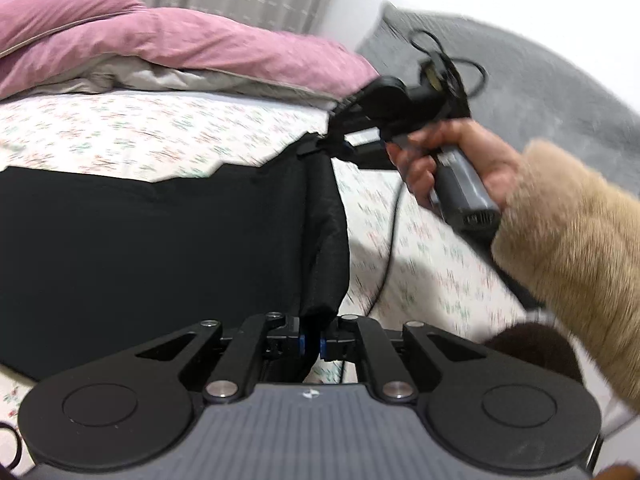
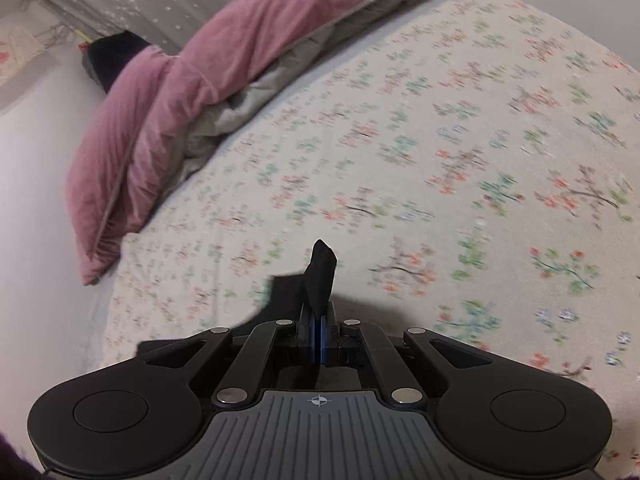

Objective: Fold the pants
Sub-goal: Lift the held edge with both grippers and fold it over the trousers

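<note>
Left claw clamping black pants edge, right claw pinching another fold

Both tongs are clamped: left tongs, right tongs, right hand gripping its handle.

Pants matt black cloth; sheet printed cotton, probably; sleeve fuzzy.

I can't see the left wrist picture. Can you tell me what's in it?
Black pants hang over a flowery bed sheet, pinched by the left gripper and the right gripper. A pink blanket lies behind.
</note>
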### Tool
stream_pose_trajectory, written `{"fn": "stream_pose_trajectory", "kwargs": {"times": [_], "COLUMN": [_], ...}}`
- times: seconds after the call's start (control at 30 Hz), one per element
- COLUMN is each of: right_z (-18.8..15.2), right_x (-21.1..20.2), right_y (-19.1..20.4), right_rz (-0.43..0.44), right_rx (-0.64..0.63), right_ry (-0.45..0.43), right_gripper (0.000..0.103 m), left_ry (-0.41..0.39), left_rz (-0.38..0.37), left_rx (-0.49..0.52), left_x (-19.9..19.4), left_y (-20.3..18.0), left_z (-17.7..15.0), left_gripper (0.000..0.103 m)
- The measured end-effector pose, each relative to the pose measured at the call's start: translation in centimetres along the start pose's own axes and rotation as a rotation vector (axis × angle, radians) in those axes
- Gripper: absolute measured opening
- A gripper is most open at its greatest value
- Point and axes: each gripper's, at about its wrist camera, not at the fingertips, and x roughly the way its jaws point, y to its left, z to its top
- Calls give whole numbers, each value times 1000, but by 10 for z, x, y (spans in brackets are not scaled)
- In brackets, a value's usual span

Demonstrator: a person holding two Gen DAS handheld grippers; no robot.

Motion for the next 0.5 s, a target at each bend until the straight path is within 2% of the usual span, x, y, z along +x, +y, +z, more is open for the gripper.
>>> {"fn": "stream_pose_trajectory", "kwargs": {"times": [0.27,0.5], "right_z": [6,-8], "right_x": [15,68], "right_y": [86,165], "right_rz": [110,172], "right_rx": [-52,-134], "right_ry": [6,34], "right_gripper": [1,1], "left_ry": [-117,-159], "left_rz": [81,216], "left_rx": [-158,-261], "left_x": [-42,-70], "left_y": [47,90], "left_z": [6,7], "left_gripper": [27,27]}}
